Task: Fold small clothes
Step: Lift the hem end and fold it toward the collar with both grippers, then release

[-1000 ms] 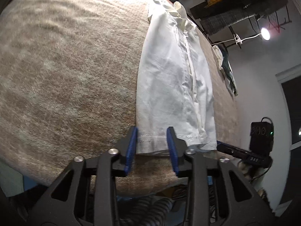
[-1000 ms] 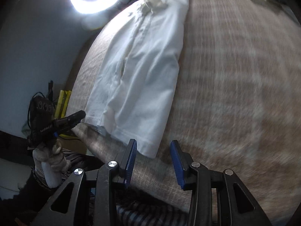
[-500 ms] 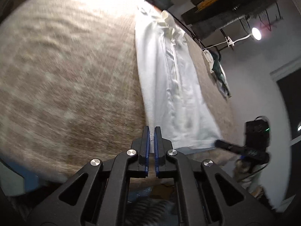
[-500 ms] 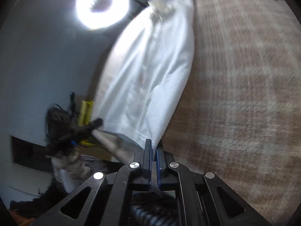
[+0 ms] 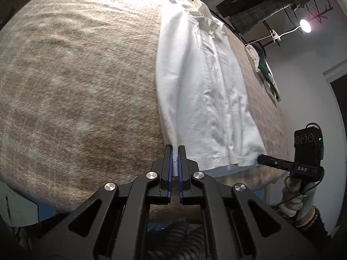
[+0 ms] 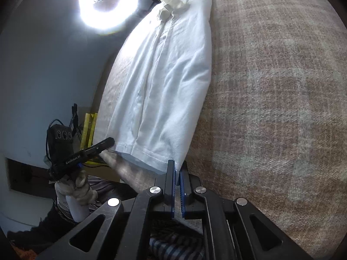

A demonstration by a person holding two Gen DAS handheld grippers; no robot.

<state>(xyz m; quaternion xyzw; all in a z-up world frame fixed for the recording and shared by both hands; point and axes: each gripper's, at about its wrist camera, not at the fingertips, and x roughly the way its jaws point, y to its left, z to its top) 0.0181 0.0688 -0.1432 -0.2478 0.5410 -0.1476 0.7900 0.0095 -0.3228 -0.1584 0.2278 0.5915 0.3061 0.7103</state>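
The left gripper [image 5: 175, 151] is pinched tight on the near-left hem corner of the white shirt [image 5: 206, 91], which lies lengthwise on the tan woven blanket [image 5: 76, 86], collar at the far end. The right gripper [image 6: 177, 169] is clamped on the near-right hem corner. Its body reads "DAS" from the left; the left gripper's reads "GenRobot.AI".

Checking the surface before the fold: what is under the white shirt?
The white collared shirt lies on a tan woven blanket, which shows around it. Whatever lies directly beneath the cloth is covered.
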